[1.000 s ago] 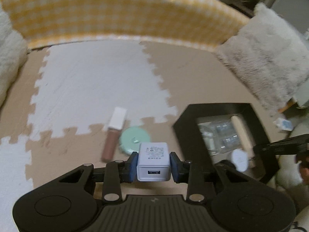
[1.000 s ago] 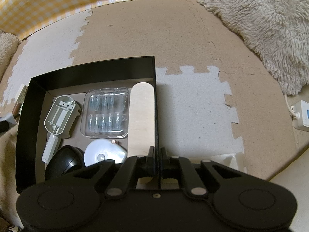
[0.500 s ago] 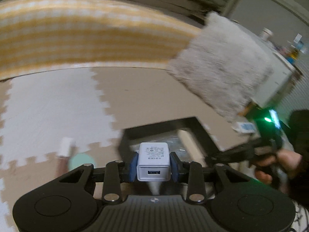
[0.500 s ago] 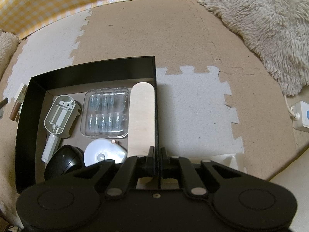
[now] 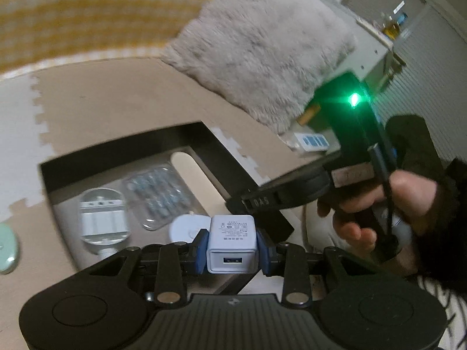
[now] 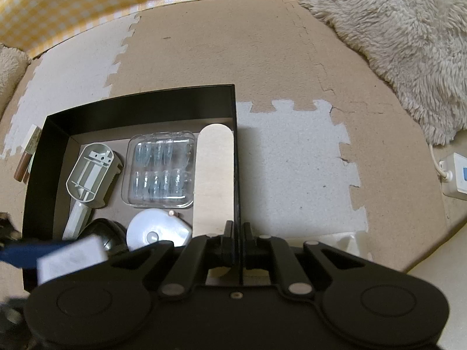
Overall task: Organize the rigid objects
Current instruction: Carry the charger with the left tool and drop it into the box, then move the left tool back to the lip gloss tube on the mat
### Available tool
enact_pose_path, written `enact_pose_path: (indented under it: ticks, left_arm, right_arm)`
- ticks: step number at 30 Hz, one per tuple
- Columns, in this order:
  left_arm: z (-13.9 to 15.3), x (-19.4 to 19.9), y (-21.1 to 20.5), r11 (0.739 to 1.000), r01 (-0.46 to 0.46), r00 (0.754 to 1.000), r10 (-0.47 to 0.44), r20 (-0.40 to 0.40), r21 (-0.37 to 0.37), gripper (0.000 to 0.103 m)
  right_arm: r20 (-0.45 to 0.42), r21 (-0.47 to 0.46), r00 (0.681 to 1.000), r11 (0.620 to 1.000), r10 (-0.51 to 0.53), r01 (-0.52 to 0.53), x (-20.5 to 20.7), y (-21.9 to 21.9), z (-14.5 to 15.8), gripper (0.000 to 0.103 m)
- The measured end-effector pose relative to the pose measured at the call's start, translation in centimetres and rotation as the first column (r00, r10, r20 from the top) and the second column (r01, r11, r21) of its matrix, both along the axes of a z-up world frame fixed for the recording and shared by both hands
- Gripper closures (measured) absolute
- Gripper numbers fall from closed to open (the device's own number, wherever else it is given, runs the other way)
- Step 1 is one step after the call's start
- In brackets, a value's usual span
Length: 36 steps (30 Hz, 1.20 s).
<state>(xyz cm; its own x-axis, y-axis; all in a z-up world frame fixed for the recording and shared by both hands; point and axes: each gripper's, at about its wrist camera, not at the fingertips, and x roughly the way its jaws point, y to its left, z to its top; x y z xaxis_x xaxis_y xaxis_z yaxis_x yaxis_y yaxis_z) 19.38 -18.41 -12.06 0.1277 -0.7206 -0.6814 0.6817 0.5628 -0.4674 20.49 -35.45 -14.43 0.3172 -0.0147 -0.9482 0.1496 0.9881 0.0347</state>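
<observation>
My left gripper (image 5: 232, 248) is shut on a white USB charger (image 5: 231, 243) and holds it over the near part of the black box (image 5: 140, 145). The charger also shows blurred at the lower left of the right wrist view (image 6: 70, 259). My right gripper (image 6: 239, 233) is shut on the right wall of the black box (image 6: 238, 157). Inside the box lie a grey-white plastic holder (image 6: 90, 175), a clear blister pack (image 6: 160, 172), a wooden stick (image 6: 214, 175), a white round disc (image 6: 157, 233) and a black round object (image 6: 102, 230).
A mint green round item (image 5: 7, 248) lies left of the box. A brown tube with a white cap (image 6: 27, 157) lies beside the box's left wall. A furry cushion (image 6: 402, 38), a power strip (image 6: 455, 175) and a yellow checked edge (image 6: 87, 3) surround the foam mat.
My left gripper has swung right with the charger, from over the mat to over the box, and now enters the right wrist view. My right gripper has stayed clamped on the box wall.
</observation>
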Motion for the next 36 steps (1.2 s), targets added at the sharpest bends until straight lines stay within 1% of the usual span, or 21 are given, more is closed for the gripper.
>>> enact_pose_path:
  ticks: [6,8,10,11,12,16,18,21,27,32,36]
  left_arm:
    - [-2.0,0.3,-1.9,1.000,0.030,0.998,-0.029,-0.047,0.009,0.067]
    - [-2.2,0.1,-2.2,0.999,0.028,0.999,-0.027,-0.047,0.031,0.066]
    - [-2.3,0.2,-2.2,0.997,0.015,0.999,-0.011,-0.052,0.078,0.060]
    - [-2.2,0.3,-2.0,0.996,0.003,0.999,0.002,-0.054,0.091,0.053]
    - [-2.2,0.4,-1.8,0.995,-0.005,0.998,0.011,-0.054,0.097,0.047]
    - [-1.6,0.5,-1.1,0.993,-0.028,0.998,0.034,-0.051,0.112,0.035]
    - [-1.3,0.4,-1.0,0.992,-0.030,0.998,0.036,-0.044,0.125,0.025]
    - [-0.9,0.2,-0.9,0.990,-0.034,0.998,0.039,-0.041,0.134,0.015]
    - [-0.4,0.0,-0.6,0.988,-0.044,0.998,0.050,-0.038,0.146,0.004]
    - [-0.1,-0.1,-0.4,0.987,-0.058,0.997,0.064,-0.036,0.153,0.000]
    - [0.6,-0.1,0.0,0.983,-0.084,0.996,0.086,-0.005,0.162,0.000]
  right_arm:
    - [0.000,0.000,1.000,1.000,0.000,0.000,0.0,0.0,0.0,0.096]
    - [0.000,0.000,1.000,1.000,0.000,0.000,0.0,0.0,0.0,0.096]
    - [0.000,0.000,1.000,1.000,0.000,0.000,0.0,0.0,0.0,0.096]
    - [0.000,-0.001,1.000,1.000,0.000,0.000,0.0,0.0,0.0,0.096]
    - [0.000,-0.001,1.000,1.000,0.001,-0.001,0.0,0.0,0.0,0.096]
    - [-0.001,-0.002,1.000,1.000,0.001,-0.001,0.0,0.0,0.0,0.096]
    - [0.000,-0.002,1.000,1.000,0.001,-0.001,0.0,0.0,0.0,0.096]
    - [0.000,-0.002,1.000,1.000,0.001,-0.001,0.0,0.0,0.0,0.096]
    - [-0.001,-0.002,1.000,1.000,0.001,-0.001,0.0,0.0,0.0,0.096]
    - [-0.001,-0.002,1.000,1.000,0.001,-0.001,0.0,0.0,0.0,0.096]
    - [-0.001,-0.002,1.000,1.000,0.001,-0.001,0.0,0.0,0.0,0.096]
